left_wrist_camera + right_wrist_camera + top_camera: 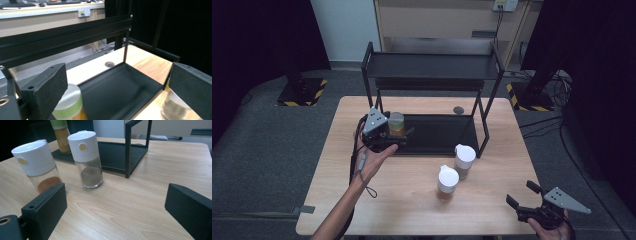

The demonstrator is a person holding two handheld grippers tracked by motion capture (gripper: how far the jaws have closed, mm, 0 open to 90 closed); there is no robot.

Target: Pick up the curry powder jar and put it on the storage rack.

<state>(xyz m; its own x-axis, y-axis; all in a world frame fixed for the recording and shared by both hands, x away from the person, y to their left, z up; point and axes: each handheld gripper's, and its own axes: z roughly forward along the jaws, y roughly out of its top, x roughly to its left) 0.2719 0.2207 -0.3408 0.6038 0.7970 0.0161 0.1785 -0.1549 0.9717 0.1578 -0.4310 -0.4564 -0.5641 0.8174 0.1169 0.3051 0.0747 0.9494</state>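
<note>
The left gripper point(398, 134), left of centre in the high view, had its jaws wide apart beside the green-capped jar point(396, 123) of yellow powder, which stood on the rack point(432, 66)'s lower tray point(442, 134); placing looked finished. Next move: collect a white-capped shaker. One shaker point(86, 157) held grey powder, the other shaker point(37, 163) reddish-brown. The right gripper point(524, 196), lower right, hung open and empty.
</note>
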